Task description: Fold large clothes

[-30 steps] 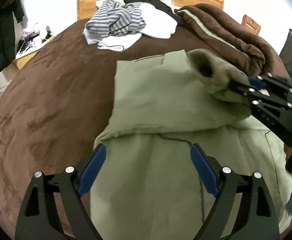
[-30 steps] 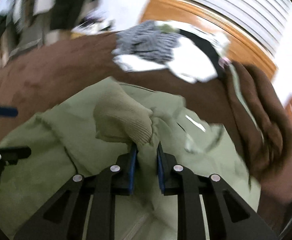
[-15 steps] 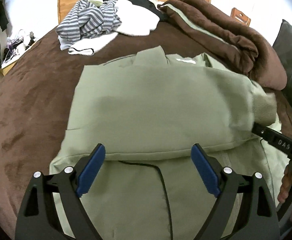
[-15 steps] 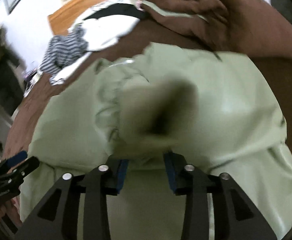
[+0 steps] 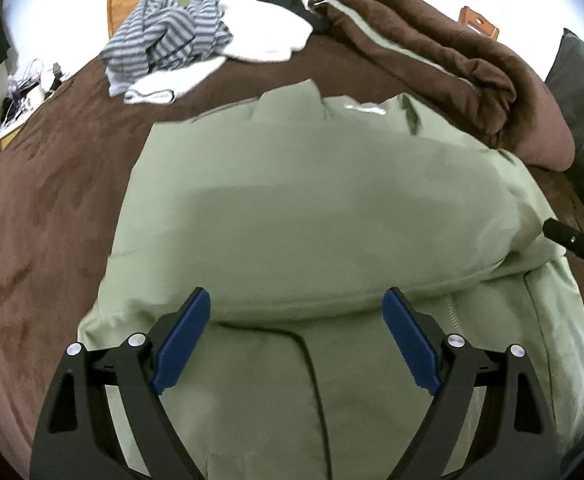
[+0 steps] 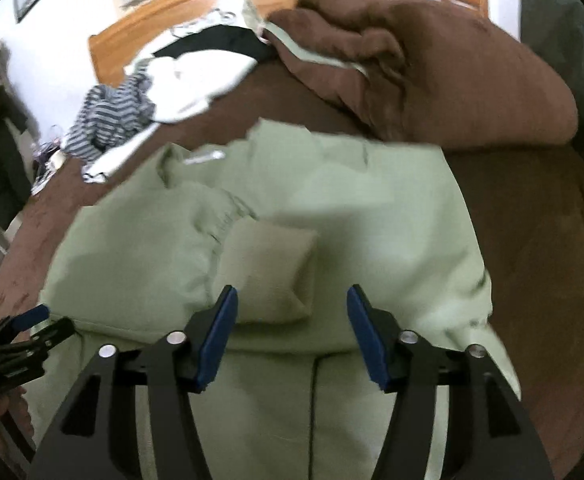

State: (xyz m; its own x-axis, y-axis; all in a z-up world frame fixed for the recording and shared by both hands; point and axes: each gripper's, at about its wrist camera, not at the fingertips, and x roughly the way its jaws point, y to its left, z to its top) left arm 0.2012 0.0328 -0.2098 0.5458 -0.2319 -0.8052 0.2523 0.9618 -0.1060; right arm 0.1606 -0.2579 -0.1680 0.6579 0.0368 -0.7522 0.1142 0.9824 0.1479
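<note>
The pale green jacket (image 5: pixel 316 216) lies spread over the middle of the bed (image 5: pixel 39 200), its collar toward the headboard (image 5: pixel 111 0) and its hem toward the near edge, because a large garment needs a broad flat surface for folding. One sleeve is laid crosswise over the body, which narrows the shape before the next fold.

The left hand-held gripper (image 5: pixel 296 340) hovers over the lower front with its jaws spread wide and nothing between them, probably waiting to take a new edge.

The right hand-held gripper (image 6: pixel 292 336) is opening its jaws. The ribbed cuff (image 6: pixel 269 272) lies flat on the jacket just ahead of them, and the pads do not press on it, so the sleeve appears to be placed.

The striped top (image 5: pixel 163 40), the white garment (image 5: pixel 263 36) and the bunched brown blanket (image 5: pixel 452 68) sit toward the head of the bed and its right side, clear of the folding space.
</note>
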